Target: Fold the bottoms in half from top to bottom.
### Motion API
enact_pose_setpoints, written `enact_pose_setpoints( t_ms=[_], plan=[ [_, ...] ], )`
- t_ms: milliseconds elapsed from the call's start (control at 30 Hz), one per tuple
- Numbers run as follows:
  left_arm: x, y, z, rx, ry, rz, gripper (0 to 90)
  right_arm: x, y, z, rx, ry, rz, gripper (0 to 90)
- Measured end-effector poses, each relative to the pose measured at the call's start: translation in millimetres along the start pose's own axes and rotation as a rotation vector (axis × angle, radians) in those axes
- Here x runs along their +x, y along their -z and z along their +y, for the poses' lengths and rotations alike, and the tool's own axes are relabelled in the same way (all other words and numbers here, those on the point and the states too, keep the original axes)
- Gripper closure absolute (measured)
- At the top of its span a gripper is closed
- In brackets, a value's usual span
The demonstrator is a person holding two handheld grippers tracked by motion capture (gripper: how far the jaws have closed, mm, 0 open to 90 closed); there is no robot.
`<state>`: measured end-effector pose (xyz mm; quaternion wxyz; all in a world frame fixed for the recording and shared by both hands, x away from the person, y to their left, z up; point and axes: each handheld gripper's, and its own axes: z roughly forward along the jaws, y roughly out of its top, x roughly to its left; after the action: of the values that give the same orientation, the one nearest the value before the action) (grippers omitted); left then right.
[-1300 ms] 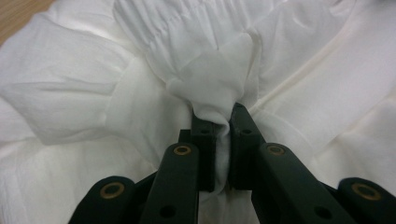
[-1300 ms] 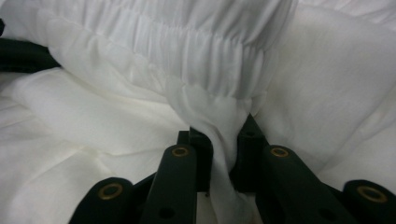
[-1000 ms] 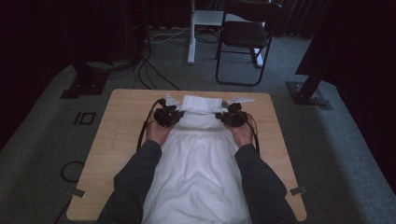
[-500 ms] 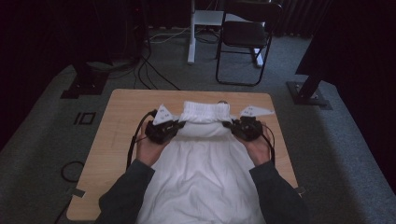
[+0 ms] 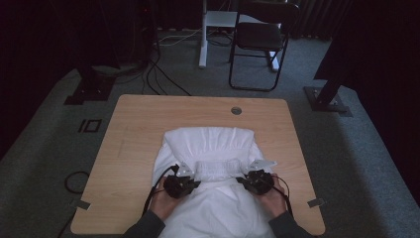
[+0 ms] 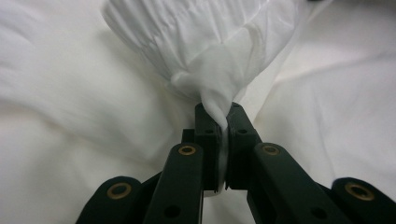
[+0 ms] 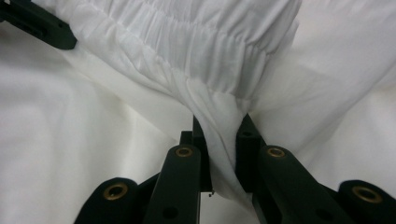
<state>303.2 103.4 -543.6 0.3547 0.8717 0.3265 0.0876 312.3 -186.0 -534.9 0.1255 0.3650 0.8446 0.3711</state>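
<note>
Each tool is black: the left tool (image 5: 182, 184) and right tool (image 5: 257, 181) have jointed arms with brass-ringed pivots and trailing black cables. Dark grey sleeves (image 5: 147, 228).

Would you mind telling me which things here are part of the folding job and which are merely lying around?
In the job:
white garment, its elastic band pinched at both ends
left gripper
right gripper
table

Just lying about:
folding chair
floor cables
black stand bases

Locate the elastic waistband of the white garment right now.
In the high view the waistband lies folded over the white garment, stretched between the left gripper and right gripper, toward the table's near edge.
</note>
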Motion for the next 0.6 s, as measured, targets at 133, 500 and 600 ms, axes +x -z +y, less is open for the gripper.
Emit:
enact_pose_setpoints(
  t_ms=[133,500,600],
  plan=[
    [10.6,-2.9,-0.5,-0.006,0.007,-0.005,86.8,1.0,-11.8,-4.6,0.050,-0.004,-0.007,83.0],
    [60.8,-12.5,27.6,0.049,-0.055,0.072,85.6,-13.5,-40.2,11.2,0.007,-0.109,0.071,82.6],
    [75.7,-18.6,39.6,0.064,-0.052,0.115,85.6,-18.1,-50.5,24.1,0.016,-0.093,0.045,82.6]
  ],
)
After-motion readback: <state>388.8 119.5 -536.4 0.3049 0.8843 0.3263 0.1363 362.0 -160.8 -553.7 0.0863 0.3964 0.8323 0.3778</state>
